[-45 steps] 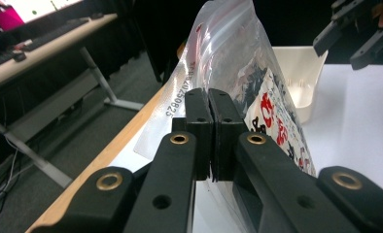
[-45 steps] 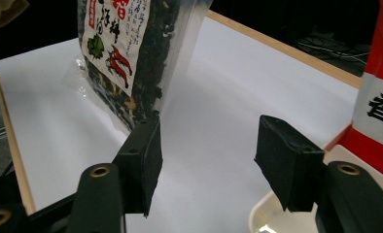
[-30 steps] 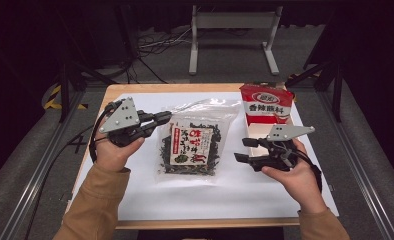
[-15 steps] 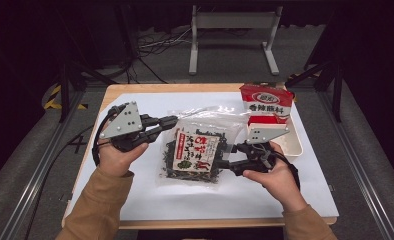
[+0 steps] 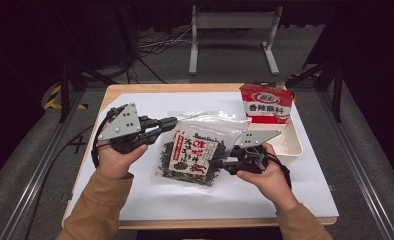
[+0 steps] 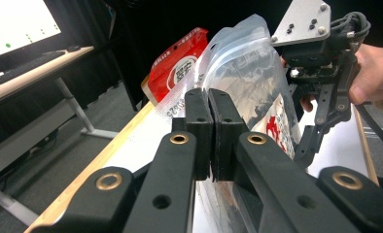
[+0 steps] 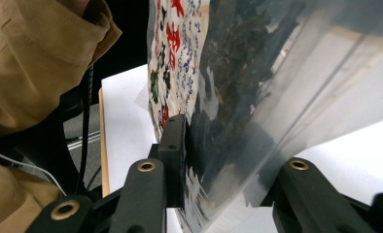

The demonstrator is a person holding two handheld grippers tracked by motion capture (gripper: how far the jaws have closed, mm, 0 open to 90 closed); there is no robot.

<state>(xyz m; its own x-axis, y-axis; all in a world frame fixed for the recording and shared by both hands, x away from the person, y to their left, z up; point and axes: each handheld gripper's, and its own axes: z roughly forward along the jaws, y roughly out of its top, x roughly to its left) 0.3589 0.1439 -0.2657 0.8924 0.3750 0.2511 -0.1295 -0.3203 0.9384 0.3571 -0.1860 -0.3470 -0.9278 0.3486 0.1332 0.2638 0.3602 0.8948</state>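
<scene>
Work in hand: lifting a clear bag of dried seaweed [image 5: 195, 155] off the white sheet [image 5: 245, 200] with both tools.
Progress: bag is gripped at one side and tipped up; the second grip is only now being taken. Where it goes is not shown, so the carry and the set-down look to be what is left.
Left gripper [image 5: 171, 121]: pads pressed together, pinching the bag's clear top corner.
Right gripper [image 5: 224, 164]: jaws have just been closing around the bag's lower right side; one pad touches the film, the other is hidden behind it, so I cannot tell if it clamps.
Bag contents: dark dried seaweed behind a red-lettered label.
White tray [image 5: 291, 145]: at the table's right, holds a red snack packet [image 5: 265, 103] standing upright.
</scene>
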